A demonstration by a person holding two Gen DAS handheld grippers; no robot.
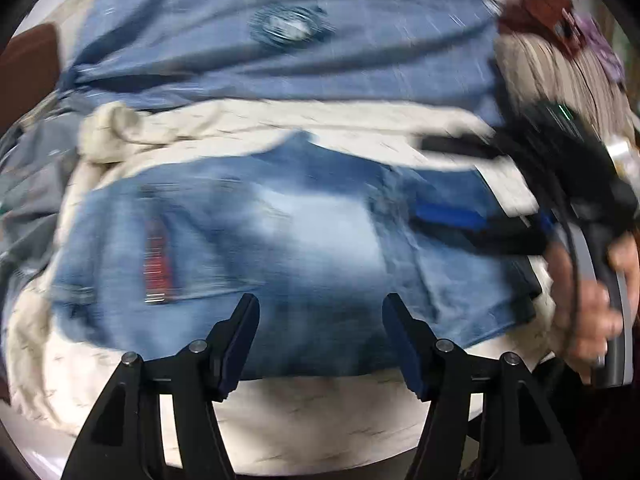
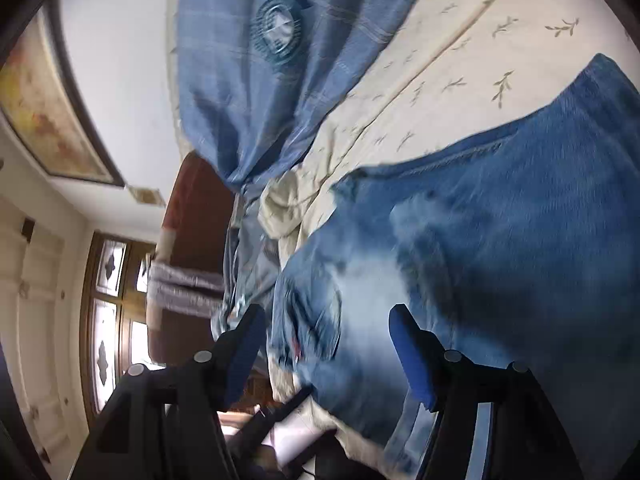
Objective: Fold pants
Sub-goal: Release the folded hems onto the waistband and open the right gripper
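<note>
Both jaws gape empty over blurred jeans [image 1: 280,240], whose legs are cut off.

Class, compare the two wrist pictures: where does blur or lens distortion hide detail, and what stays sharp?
Left wrist view: motion blur smears the faded blue denim jeans and the right claw, while the left claw stays crisp. Right wrist view: the jeans blur, the leaf-print cream sheet reads clearer, and fisheye bends the framed picture.

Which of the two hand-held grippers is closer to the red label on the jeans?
Left. The left hand-held gripper hovers just right of the red label; the right hand-held gripper reaches in from the jeans' far side.
</note>
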